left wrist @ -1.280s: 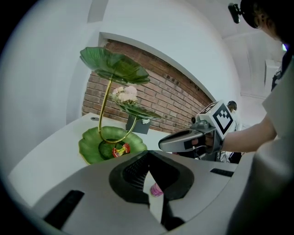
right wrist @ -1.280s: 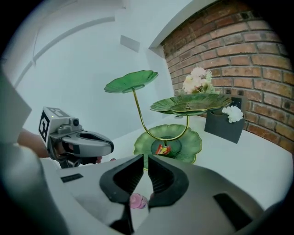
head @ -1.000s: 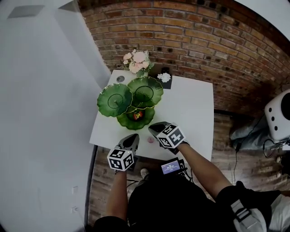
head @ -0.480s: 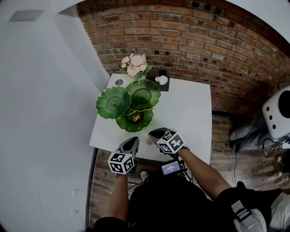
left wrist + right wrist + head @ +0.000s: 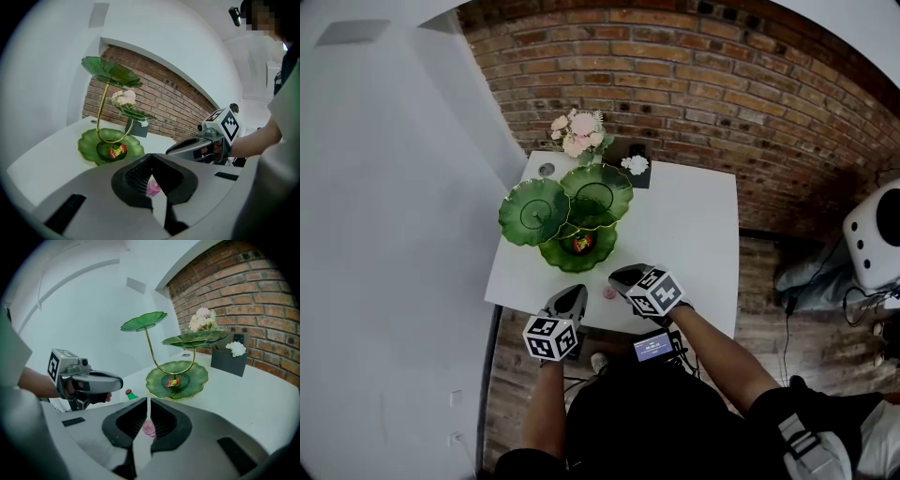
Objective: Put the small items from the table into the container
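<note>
2 closed, empty: left claw [image 5: 576, 291], right claw [image 5: 617, 276]; pink sweet [image 5: 609, 292] on table [image 5: 694, 225] between; green leaf stand [image 5: 553, 253] beyond, flowers [image 5: 577, 134] behind.

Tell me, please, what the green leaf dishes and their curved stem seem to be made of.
Leaf dishes: probably glazed ceramic or glass; they are glossy green with bright highlights and thin gold rims.
Stem: likely metal; it is thin, gold and shiny, and it carries the upper dishes.

Three green leaf dishes [image 5: 533, 212], one wrapped candy [image 5: 579, 245], one pink item [image 5: 609, 292], one green red-capped item [image 5: 131, 394] and one bouquet [image 5: 577, 135] are counted.
</note>
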`<state>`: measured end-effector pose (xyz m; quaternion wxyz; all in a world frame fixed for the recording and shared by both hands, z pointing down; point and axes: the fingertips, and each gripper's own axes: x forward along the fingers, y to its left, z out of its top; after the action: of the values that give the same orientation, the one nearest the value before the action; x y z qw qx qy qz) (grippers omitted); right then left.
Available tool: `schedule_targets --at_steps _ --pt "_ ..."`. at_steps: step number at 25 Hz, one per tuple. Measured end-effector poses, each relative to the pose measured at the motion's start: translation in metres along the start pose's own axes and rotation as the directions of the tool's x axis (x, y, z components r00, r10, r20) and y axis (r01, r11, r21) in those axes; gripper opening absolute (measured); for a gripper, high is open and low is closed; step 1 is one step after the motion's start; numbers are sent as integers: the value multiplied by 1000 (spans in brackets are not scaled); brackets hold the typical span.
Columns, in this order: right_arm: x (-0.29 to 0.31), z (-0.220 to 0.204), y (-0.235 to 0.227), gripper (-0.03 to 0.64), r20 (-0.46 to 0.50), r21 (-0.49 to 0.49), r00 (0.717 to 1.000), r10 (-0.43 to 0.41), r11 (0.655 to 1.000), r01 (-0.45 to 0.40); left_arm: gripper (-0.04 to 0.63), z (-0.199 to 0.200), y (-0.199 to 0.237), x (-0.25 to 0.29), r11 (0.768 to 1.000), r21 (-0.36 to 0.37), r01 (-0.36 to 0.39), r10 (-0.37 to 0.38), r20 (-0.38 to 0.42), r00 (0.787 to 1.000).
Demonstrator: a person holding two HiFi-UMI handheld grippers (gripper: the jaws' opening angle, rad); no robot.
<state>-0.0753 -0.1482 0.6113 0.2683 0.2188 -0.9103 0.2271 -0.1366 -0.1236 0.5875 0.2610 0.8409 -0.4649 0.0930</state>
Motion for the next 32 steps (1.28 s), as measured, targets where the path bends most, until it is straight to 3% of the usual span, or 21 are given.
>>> schedule_targets --at_steps 4,9,18,32 --pt "6 -6 3 40 -33 -4 999 33 999 -33 9 -1 2 -2 1000 -13 -1 1 8 1000" --pt "17 -17 11 141 -73 -13 994 79 997 -80 9 -8 -1 -2 1000 -15 -2 2 -9 1000" --pt "40 -43 12 210 -132 -47 988 85 995 -92 9 -29 -5 -4 999 -46 -7 5 -42 999" --pt "58 -68 6 213 -176 -45 983 60 997 -69 9 -55 -4 -5 996 -78 -34 26 -103 994"
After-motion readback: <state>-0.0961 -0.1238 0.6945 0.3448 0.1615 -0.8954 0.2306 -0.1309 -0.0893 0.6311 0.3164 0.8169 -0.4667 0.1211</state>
